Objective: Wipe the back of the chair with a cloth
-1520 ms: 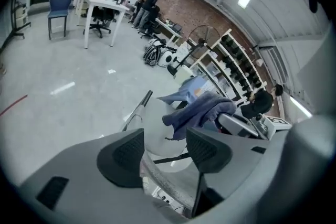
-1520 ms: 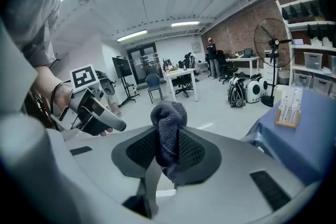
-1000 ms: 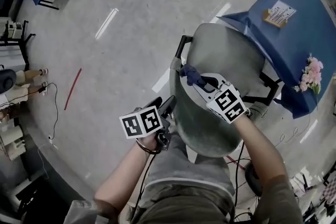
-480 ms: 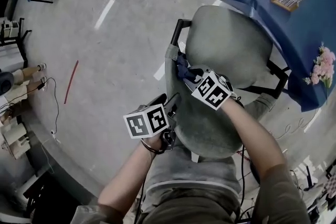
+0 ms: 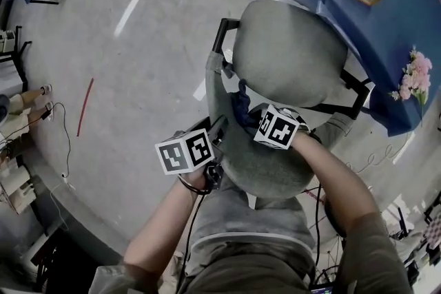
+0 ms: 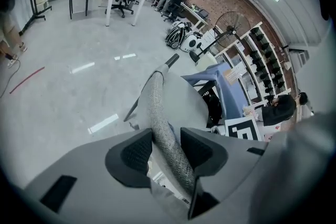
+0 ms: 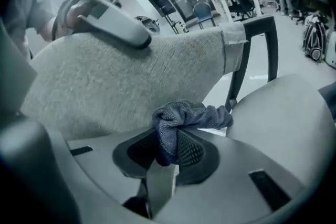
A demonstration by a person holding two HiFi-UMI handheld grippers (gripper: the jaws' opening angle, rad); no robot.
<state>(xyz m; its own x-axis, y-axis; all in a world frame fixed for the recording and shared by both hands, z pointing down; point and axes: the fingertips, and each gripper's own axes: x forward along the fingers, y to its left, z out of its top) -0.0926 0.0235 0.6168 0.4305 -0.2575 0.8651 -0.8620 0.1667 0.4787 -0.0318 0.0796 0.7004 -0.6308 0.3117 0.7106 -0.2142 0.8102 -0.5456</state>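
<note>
Cloth (image 7: pixel 185 117), dark blue knit, was bunched and pinched between the pads of my right tongs (image 7: pixel 168 152). A wad stuck out past the tips, right against the front face of the chair back (image 7: pixel 131 76). In the head view the cloth (image 5: pixel 240 105) sat low on the inner side of the back, just above the seat (image 5: pixel 289 58). My right forearm (image 5: pixel 337 189) reached forward over the top of the back, and the right tongs (image 5: pixel 249 115) pointed down and away from me. They were clamped on the cloth.

My left hand (image 5: pixel 196 179) was held low and close to my body on the left of the right tongs, forearm bent in. The left tongs (image 5: pixel 219 131) angled steeply down at the back's top edge (image 6: pixel 157 107). Their jaws had just been closing. That edge ran between the pads and filled the gap, touching both, so the left tongs (image 6: pixel 167 149) gripped the chair back.

Beyond both tongs, past the seat to the right: a blue-covered table (image 5: pixel 393 24) with pink flowers (image 5: pixel 417 79) near its edge. Left of the left tongs there was bare grey floor (image 5: pixel 138 79) with a red line (image 5: pixel 85 107) well apart.
</note>
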